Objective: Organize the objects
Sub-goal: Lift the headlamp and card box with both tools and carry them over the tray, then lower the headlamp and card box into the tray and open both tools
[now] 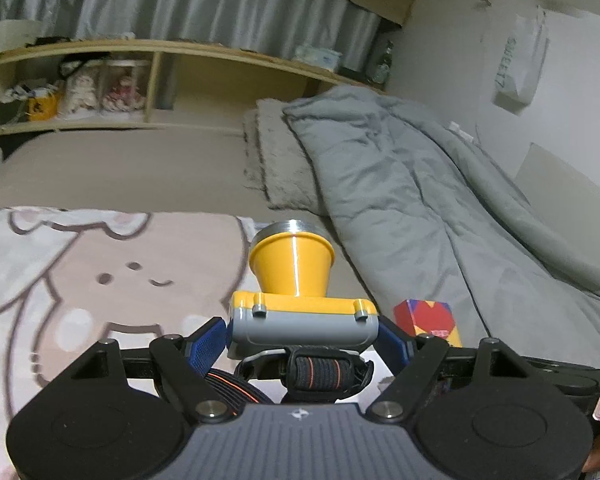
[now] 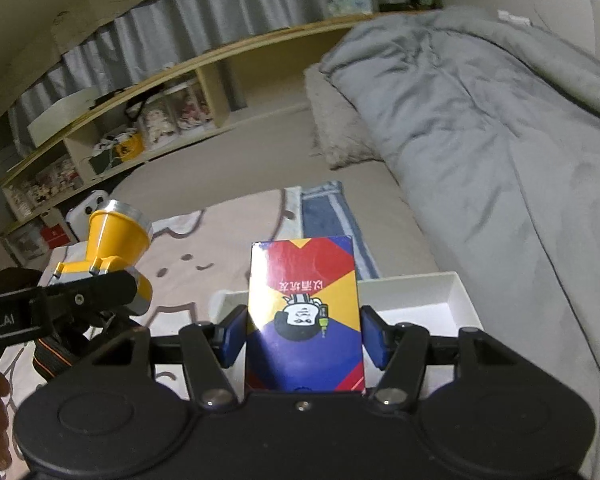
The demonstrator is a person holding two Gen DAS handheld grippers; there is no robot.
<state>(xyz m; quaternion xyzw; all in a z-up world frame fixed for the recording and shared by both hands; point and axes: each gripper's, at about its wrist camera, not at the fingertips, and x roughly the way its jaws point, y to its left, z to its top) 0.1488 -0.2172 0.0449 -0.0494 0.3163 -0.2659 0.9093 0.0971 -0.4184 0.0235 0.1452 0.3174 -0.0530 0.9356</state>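
- Left hand-held gripper [image 1: 302, 330], in its own wrist view, pinches the headlamp [image 1: 300, 300] by the grey base, one blue pad on each side, the yellow cone pointing up and away and the strap [image 1: 320, 372] bunched under the base.
- Just right of the headlamp, the top of the card box [image 1: 428, 320] shows above the bed [image 1: 120, 164], near the grey quilt [image 1: 440, 200].
- To set the headlamp down well, keep the base level and mind the loose strap, which I judge could snag on a rim.
- Right hand-held gripper [image 2: 303, 338], in its wrist view, pinches the card box [image 2: 304, 316] by its long edges, standing up between the pads.
- Beyond and under the card box lies a white tray [image 2: 452, 300] on the bed; it looks like the likely place for both things.
- Left of the card box, the headlamp [image 2: 112, 248] is held in the other gripper, above the cartoon blanket [image 2: 204, 252].
- Lower the card box flat into a tray corner, release only once it rests, and leave room beside it for the headlamp.
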